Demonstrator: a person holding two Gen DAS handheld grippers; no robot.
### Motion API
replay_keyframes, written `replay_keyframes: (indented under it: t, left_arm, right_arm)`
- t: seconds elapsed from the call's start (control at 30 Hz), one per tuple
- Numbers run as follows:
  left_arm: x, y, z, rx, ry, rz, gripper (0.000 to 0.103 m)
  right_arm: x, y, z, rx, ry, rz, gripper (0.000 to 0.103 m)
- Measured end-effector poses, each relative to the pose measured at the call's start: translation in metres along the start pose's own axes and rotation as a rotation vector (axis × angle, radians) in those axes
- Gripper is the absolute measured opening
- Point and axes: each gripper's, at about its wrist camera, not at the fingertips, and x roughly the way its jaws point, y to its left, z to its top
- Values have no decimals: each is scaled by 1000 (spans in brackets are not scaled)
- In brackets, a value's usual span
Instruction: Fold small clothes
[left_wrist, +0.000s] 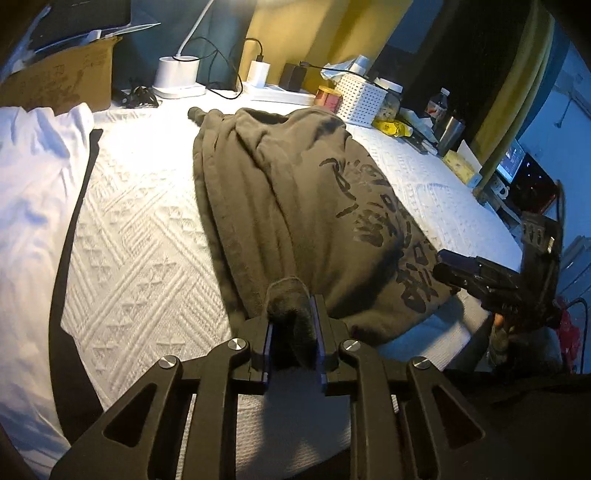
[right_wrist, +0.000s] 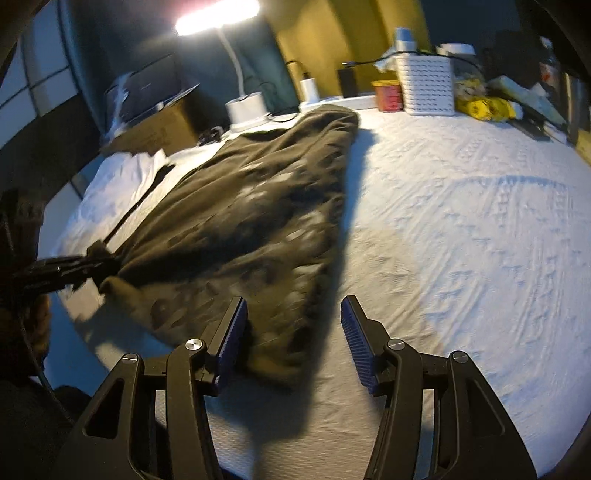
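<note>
An olive-brown garment (left_wrist: 295, 206) with dark printed lettering lies bunched lengthwise on the white textured bedspread (left_wrist: 147, 240). My left gripper (left_wrist: 293, 325) is shut on a near corner of the garment, pinched between its pads. In the right wrist view the garment (right_wrist: 258, 206) stretches away to the left, and the left gripper (right_wrist: 99, 264) holds its near-left corner. My right gripper (right_wrist: 293, 325) is open, its jaws wide apart over the garment's near-right edge. It also shows in the left wrist view (left_wrist: 448, 267) at the garment's right edge.
A white garment (left_wrist: 33, 206) with a black strip lies at the left. At the far edge stand a cardboard box (left_wrist: 62, 81), a white lamp base (left_wrist: 177, 75), chargers, a red tin (right_wrist: 388, 95), a white perforated basket (right_wrist: 426, 86) and yellow packets (right_wrist: 484, 107).
</note>
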Motion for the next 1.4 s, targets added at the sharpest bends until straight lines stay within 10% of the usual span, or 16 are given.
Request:
replay_keyframes:
  t: [0.07, 0.3, 0.73, 1.3, 1.4]
  left_arm:
    - [0, 0, -4, 8, 3, 18, 20]
    - [-4, 0, -13, 40, 26, 50, 25]
    - [-32, 15, 4, 4, -8, 51, 57]
    - [11, 23, 19, 26, 152, 147, 58]
    - [5, 22, 14, 31, 153, 157, 58]
  right_arm:
    - [3, 8, -2, -38, 1, -14, 19]
    - [-4, 11, -4, -71, 19, -29, 10]
    - [-11, 13, 1, -67, 65, -27, 10]
    - [-6, -11, 43, -25, 41, -75, 18]
    - [4, -12, 51, -40, 48, -80, 43]
